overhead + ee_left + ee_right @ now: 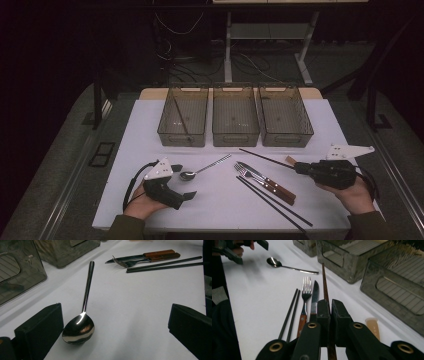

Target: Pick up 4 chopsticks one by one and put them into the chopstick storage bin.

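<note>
While our right tongs (pixel 329 312) grip one chopstick (pixel 265 158) | left tongs (pixel 110 327) wide open, spoon (pixel 81 320) bowl just beside one jaw | its handle points away toward the bins (pixel 182 135) | left hand (pixel 142 205) is nearer the spoon on the counter (pixel 220 200).

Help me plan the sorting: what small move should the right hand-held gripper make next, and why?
Probably lift and carry it toward the left bin. The right hand-held gripper is shut on a single chopstick, and that bin seems to hold a similar stick already.
</note>
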A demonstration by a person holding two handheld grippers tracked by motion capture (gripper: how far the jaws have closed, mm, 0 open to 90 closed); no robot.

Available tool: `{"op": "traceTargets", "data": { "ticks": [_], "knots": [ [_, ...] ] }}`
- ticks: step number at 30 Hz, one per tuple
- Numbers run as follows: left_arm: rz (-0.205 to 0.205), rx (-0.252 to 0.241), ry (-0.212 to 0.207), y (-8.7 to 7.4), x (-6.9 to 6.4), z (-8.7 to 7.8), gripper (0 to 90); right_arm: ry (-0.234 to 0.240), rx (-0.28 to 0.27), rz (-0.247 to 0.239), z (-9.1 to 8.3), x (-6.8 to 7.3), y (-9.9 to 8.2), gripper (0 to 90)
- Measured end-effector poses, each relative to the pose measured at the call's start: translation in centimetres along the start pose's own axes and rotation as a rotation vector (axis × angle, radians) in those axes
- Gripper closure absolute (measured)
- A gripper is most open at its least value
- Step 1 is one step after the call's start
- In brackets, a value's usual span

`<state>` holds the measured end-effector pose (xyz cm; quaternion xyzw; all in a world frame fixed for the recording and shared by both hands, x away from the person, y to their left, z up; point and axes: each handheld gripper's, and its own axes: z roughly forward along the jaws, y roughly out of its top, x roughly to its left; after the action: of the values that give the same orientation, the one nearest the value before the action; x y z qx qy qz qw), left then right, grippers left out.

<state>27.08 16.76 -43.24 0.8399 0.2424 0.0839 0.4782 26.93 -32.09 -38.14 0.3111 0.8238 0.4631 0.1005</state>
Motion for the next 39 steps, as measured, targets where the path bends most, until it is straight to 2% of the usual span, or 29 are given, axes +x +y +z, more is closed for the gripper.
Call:
{"op": "traceTargets", "data": {
  "ticks": [10, 17, 30, 39],
  "knots": [
    [-0.004, -0.004, 0.002, 0.0, 0.0, -0.1, 0.0, 0.016, -0.062, -0.003, -0.5, -0.1, 1.6, 85.3],
    [-0.005, -0.004, 0.001, 0.0, 0.0, 0.0, 0.0, 0.021, -0.086, -0.018, -0.1, 0.0, 2.9, 85.3],
    [-0.013, -0.014, 0.003, 0.0, -0.1, -0.1, 0.0, 0.027, -0.084, -0.029, 1.4, 0.4, 5.0, 85.3],
    [-0.003, -0.008, 0.003, 0.0, -0.1, -0.1, 0.0, 0.027, -0.076, -0.036, 3.0, 0.8, 6.7, 85.3]
  ]
}}
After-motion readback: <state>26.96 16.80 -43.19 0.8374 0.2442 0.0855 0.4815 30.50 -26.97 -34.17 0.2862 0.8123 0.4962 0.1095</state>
